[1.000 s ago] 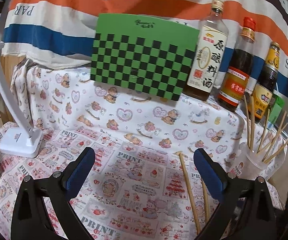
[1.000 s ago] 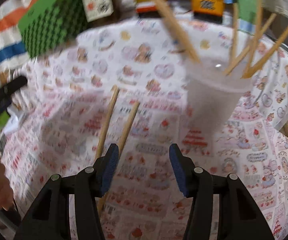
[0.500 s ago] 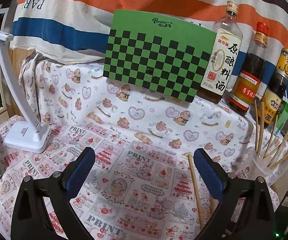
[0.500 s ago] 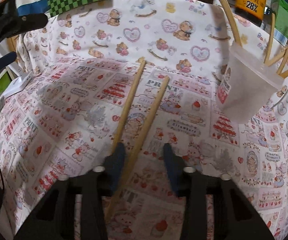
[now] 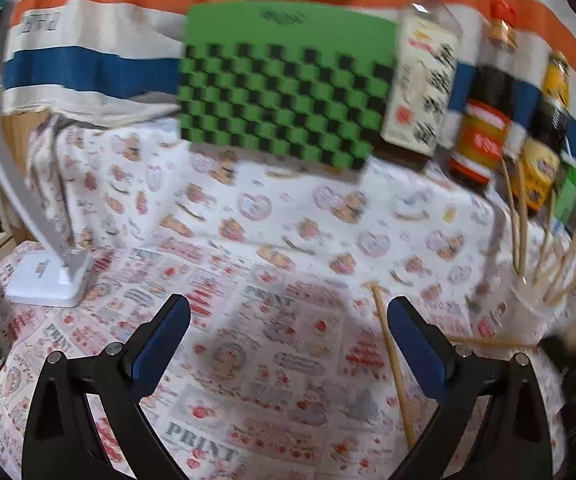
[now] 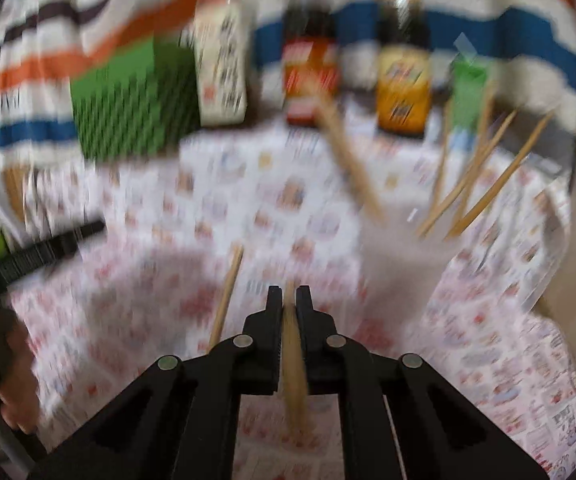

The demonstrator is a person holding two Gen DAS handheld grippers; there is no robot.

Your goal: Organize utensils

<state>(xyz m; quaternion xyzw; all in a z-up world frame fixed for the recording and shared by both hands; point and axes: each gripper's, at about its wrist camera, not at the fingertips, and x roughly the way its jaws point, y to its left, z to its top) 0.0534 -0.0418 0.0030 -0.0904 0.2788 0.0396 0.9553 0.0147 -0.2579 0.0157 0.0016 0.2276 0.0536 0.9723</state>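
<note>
Both my cameras look forward and down along my tongs, close over the table (image 5: 248, 360), sharing the bottles (image 6: 402, 80) beyond.

Green-and-black checkered board (image 5: 284, 96); orange, white and blue striped cloth (image 5: 96, 48); bench cover (image 5: 248, 320) printed with red and pink cartoons; tan wooden chopsticks (image 6: 484, 184); white lamp base (image 5: 46, 276).

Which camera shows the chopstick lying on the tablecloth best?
The left wrist view: the loose chopstick lies sharp and nearly full length on the tablecloth, beside the open left hand-held gripper. The right wrist view shows it blurred, partly hidden behind the right hand-held gripper.
</note>
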